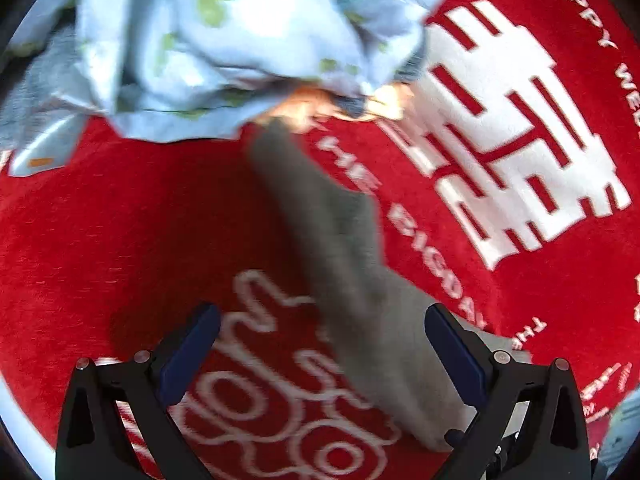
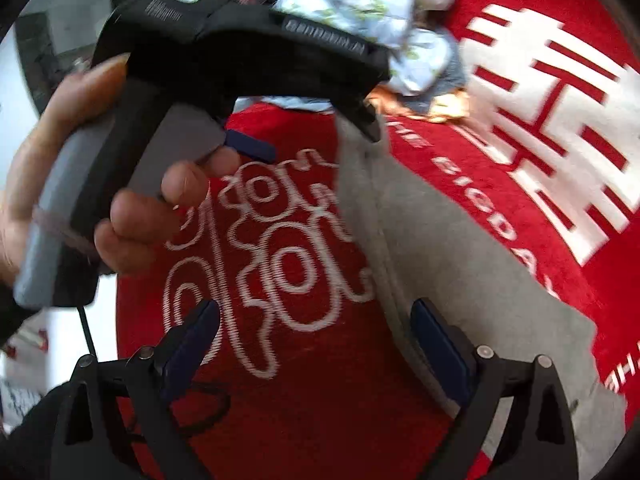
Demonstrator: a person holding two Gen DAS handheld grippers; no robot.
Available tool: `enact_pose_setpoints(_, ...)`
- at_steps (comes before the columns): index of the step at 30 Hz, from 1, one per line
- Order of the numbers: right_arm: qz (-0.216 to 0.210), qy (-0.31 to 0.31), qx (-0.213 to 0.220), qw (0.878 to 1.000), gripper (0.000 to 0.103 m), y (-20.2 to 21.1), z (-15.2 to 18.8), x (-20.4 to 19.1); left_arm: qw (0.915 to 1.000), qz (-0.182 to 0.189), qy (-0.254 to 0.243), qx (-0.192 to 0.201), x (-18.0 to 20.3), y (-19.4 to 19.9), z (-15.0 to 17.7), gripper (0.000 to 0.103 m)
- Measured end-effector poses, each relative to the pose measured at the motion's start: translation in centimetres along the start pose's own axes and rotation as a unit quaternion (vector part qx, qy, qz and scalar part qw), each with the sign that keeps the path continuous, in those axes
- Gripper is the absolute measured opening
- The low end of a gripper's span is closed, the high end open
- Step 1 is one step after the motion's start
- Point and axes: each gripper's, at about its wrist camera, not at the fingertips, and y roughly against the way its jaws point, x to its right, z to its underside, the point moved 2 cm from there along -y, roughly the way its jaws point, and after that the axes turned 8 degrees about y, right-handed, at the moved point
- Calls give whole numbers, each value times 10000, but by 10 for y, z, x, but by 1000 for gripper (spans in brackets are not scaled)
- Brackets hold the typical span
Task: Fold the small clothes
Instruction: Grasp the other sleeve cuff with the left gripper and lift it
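Note:
A small grey garment lies stretched across the red mat, running from the far pile toward my grippers. My left gripper is open above the mat, its right finger over the garment's near end. In the right wrist view the grey garment spreads wide on the mat's right side. My right gripper is open, its right finger over the garment's edge. The left gripper shows there too, held in a hand, open.
A pile of light blue clothes with green print sits at the mat's far side, with something orange under it. The mat carries large white characters and white swirls. A white surface lies to the left.

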Motion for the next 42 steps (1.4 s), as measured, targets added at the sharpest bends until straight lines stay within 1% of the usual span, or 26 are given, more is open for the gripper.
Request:
enact_pose_setpoints(2, 223, 7, 60, 9997, 97, 7, 2, 3, 9996, 200, 177, -29, 4, -4, -1, 102)
enact_pose_setpoints(4, 355, 23, 30, 9994, 98, 5, 3, 7, 9993, 241, 298, -28, 8, -9, -4, 102)
enact_pose_setpoints(8, -339, -137, -247, 9990, 98, -17, -1, -1, 9994, 114, 285, 188, 10, -15, -12, 102)
enact_pose_setpoints(10, -209, -191, -186, 9994, 98, -13, 1, -1, 9989, 125, 294, 338, 5, -15, -17, 81)
enact_pose_setpoints(11, -194, -314, -134, 9992, 98, -10, 4, 3, 9992, 155, 240, 267, 3, -17, -18, 48)
enact_pose_setpoints(12, -199, -451, -84, 9987, 98, -6, 7, 8, 9993, 264, 261, 100, -1, -21, -18, 25)
enact_pose_setpoints(13, -189, -552, -42, 9983, 98, -2, 10, 12, 9985, 386, 390, -24, -8, -24, -18, 25)
enact_pose_setpoints(16, -94, -695, 55, 9975, 98, 12, 17, 23, 9922, 922, 835, -11, -24, -24, -20, 25)
enact_pose_setpoints(19, -22, -726, 92, 9973, 98, 21, 21, 26, 9879, 1089, 1102, 44, -28, -27, -23, 26)
enact_pose_setpoints(20, -17, -760, 115, 9970, 98, 25, 24, 27, 9870, 1131, 1141, 56, -28, -27, -23, 29)
enact_pose_setpoints(22, -19, -828, 143, 9965, 98, 27, 26, 29, 9828, 1368, 1239, 96, -28, -24, -23, 43)
enact_pose_setpoints(23, -12, -871, 141, 9961, 98, 27, 29, 32, 9813, 1443, 1264, 178, -28, -20, -22, 55)
enact_pose_setpoints(24, 1, -909, 130, 9958, 98, 27, 31, 33, 9804, 1446, 1295, 329, -28, -15, -22, 67)
enact_pose_setpoints(25, 3, -939, 116, 9955, 98, 25, 31, 35, 9790, 1388, 1366, 608, -31, -5, -21, 75)
enact_pose_setpoints(26, -6, -974, 105, 9952, 98, 24, 33, 36, 9772, 1372, 1418, 790, -33, 1, -21, 89)
enact_pose_setpoints(27, -2, -1007, 88, 9949, 98, 24, 35, 37, 9759, 1294, 1473, 960, -36, 6, -21, 94)
enact_pose_setpoints(29, 14, -1073, 62, 9942, 98, 22, 38, 40, 9797, 1050, 1450, 900, -36, 2, -24, 90)
enact_pose_setpoints(31, 9, -1149, 50, 9934, 98, 22, 40, 42, 9850, 889, 1191, 882, -28, 0, -27, 88)
enact_pose_setpoints(32, 14, -1154, 43, 9933, 98, 22, 41, 42, 9874, 822, 1090, 806, -25, -2, -28, 83)
enact_pose_setpoints(34, 29, -1136, 34, 9935, 98, 22, 42, 40, 9866, 832, 1166, 776, -26, -7, -32, 80)
enact_pose_setpoints(35, 36, -1118, 19, 9937, 98, 22, 42, 39, 9847, 874, 1264, 817, -29, -7, -33, 69)
enact_pose_setpoints(36, 66, -1098, 11, 9939, 98, 23, 42, 39, 9828, 950, 1381, 776, -34, -9, -35, 32)
enact_pose_setpoints(37, 71, -1086, 14, 9941, 98, 24, 42, 38, 9801, 1104, 1567, 522, -41, -18, -36, 6)
enact_pose_setpoints(38, 84, -1082, 35, 9941, 98, 26, 42, 40, 9739, 1287, 1857, 201, -53, -32, -35, 7)
enact_pose_setpoints(39, 134, -1102, 80, 9938, 98, 30, 43, 43, 9680, 1537, 1959, 308, -59, -33, -34, 7)
enact_pose_setpoints(42, 323, -1378, 216, 9897, 98, 45, 53, 65, 9721, 1482, 1762, 455, -53, -24, -32, 7)
